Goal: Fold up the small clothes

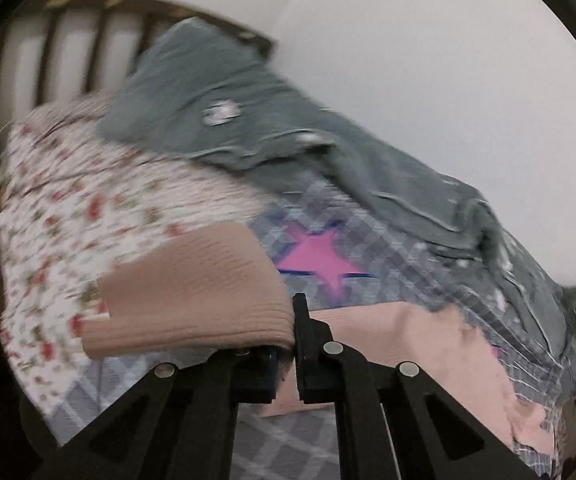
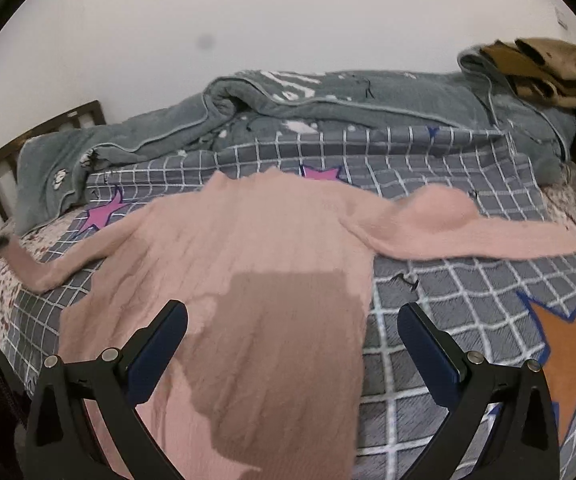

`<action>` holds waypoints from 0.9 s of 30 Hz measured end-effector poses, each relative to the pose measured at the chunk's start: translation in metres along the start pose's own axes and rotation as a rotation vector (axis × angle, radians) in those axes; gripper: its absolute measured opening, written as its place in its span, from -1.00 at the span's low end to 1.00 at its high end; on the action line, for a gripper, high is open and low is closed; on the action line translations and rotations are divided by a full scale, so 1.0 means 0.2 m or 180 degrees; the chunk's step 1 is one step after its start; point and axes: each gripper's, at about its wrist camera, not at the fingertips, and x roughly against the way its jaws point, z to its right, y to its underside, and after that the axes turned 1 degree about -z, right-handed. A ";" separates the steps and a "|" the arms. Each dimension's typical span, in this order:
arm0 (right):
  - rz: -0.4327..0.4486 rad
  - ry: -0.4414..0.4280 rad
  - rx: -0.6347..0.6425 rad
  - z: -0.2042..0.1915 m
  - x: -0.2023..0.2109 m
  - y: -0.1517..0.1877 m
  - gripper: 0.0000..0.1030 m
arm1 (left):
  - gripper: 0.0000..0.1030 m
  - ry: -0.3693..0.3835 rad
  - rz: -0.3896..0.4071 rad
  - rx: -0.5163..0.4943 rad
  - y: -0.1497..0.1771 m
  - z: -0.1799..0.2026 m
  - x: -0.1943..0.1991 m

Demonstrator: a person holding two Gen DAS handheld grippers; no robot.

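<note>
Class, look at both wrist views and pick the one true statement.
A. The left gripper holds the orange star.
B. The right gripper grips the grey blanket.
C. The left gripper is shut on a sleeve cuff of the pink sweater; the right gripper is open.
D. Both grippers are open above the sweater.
C: the left gripper pinches the pink sweater at its ribbed cuff, while the right gripper has its jaws spread wide above the body, holding nothing.

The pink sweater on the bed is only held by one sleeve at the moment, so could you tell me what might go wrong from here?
1. The left gripper pinches only the cuff of the pink sweater; the thin knit edge could slip out if pulled.
2. The right gripper hangs open above the body, so dragging the sleeve may shift the whole garment and skew the fold.
3. The other sleeve lies spread toward the bed's edge, and the grey blanket bunched close behind could get swept along.
</note>
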 end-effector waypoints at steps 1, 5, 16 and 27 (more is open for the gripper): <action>0.0023 -0.0012 0.0042 0.01 0.01 0.00 0.99 | -0.87 0.0062 -0.0009 -0.0076 0.00 0.09 0.00; 0.0107 0.0038 0.0150 0.11 0.04 0.00 0.99 | -0.87 0.0359 -0.0098 -0.0515 0.03 0.56 -0.03; 0.0014 0.0018 -0.0205 0.53 0.16 -0.01 0.99 | -0.87 0.0897 -0.0551 -0.1362 0.61 1.60 -0.28; -0.0118 0.0111 -0.0214 0.65 0.16 0.10 0.99 | -0.72 0.0664 -0.1059 -0.1745 1.02 1.85 -0.45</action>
